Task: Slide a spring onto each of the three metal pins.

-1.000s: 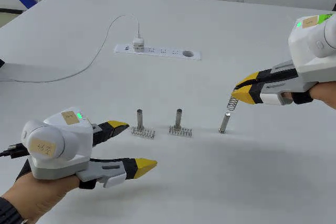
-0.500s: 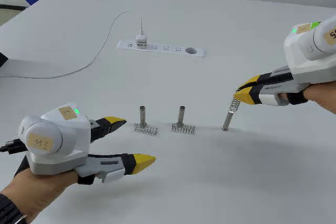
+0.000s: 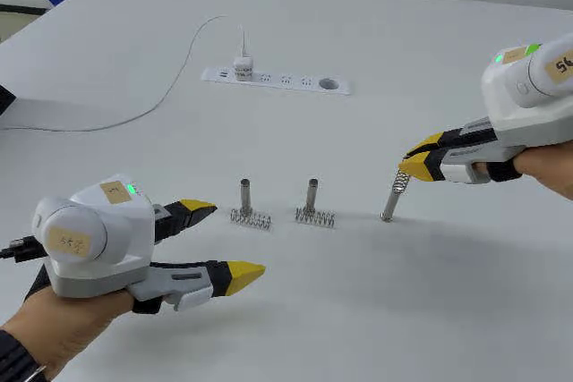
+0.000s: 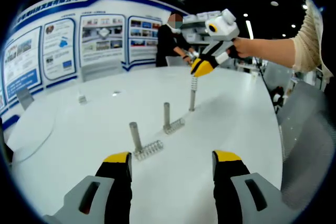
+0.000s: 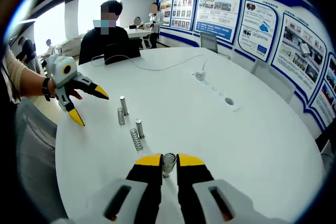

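Right fingers: my right gripper (image 3: 414,165) is clenched on the held spring (image 3: 399,182), pinching its upper coils between black fingers (image 5: 149,160) with yellow tips.
Left fingers: my left gripper (image 3: 235,239) is released. Its fingers are spread wide with nothing between them, just short of the near pin (image 3: 245,197).
Pins: I count three smooth grey metal cylinders with blunt tops, standing in a row on the desk (image 3: 358,310). The near pin is ahead of my left fingers, then comes the middle pin (image 3: 312,196), and the end pin (image 3: 390,203) is below my right fingers.
Springs: I count three thin, bright wire coils. The held spring slants down from my right fingers with its lower end at the top of the end pin; I cannot tell whether it sits around the tip. The near spring (image 3: 250,218) lies on its side against the foot of the near pin. The middle spring (image 3: 315,216) lies the same way at the middle pin.
Desk: white, matt and smooth.
Left gripper view: between my spread fingers the held spring stands in line above the end pin.
Right gripper view: I look into the round open end of the held spring between my fingertips, which hide the end pin. The other two pins and their springs lie beyond.
Head view: well beyond both pairs of fingers lies a flat white power strip (image 3: 273,80). One white charger (image 3: 243,64) is plugged into it, and a thin cable (image 3: 161,87) curves away.
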Motion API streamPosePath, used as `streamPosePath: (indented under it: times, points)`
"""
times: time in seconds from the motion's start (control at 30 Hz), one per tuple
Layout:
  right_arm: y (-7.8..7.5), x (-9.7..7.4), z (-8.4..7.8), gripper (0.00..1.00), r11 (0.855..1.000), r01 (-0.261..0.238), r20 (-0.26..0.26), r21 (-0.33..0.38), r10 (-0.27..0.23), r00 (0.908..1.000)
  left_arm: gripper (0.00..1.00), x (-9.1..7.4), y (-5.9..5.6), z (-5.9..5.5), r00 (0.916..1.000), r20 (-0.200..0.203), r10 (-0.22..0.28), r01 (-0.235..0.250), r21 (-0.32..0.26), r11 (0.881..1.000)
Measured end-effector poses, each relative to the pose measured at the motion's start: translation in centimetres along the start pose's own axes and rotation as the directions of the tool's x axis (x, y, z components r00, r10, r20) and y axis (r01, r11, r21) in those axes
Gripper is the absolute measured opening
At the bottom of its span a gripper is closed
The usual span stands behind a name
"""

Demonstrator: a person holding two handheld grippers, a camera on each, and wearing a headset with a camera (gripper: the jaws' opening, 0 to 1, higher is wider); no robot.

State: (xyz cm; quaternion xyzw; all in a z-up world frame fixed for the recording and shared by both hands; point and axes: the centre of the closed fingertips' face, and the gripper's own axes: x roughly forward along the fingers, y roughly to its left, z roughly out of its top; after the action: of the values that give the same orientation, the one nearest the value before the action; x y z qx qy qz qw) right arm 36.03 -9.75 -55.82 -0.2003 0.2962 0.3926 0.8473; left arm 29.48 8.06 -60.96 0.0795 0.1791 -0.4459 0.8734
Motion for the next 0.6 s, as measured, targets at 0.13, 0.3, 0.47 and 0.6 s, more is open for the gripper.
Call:
streamPosePath:
  times: [0.13, 0.3, 0.47, 0.6]
  points:
    - [-0.1, 0.6, -0.5, 0.11, 1.0, 0.002, -0.01, 0.002, -0.002, 1.0, 0.63, 0.0, 0.1, 0.0, 1.0, 0.001, 0.001, -0.001, -0.003, 1.0]
    - [0.2, 1.4, -1.3, 0.11, 1.0, 0.004, -0.025, 0.003, -0.004, 0.9997, 0.63, 0.0, 0.1, -0.2, 1.0, -0.002, 0.001, -0.002, -0.006, 1.0]
    - [0.1, 2.0, -2.1, 0.11, 1.0, 0.012, -0.029, 0.02, -0.011, 0.9995, 0.63, -0.1, 0.2, -0.2, 1.0, -0.003, 0.003, -0.003, -0.006, 1.0]
    - [0.3, 2.5, -2.6, 0.11, 1.0, 0.013, -0.036, 0.022, -0.012, 0.9993, 0.63, -0.1, 0.2, -0.2, 1.0, -0.003, 0.002, -0.002, -0.005, 1.0]
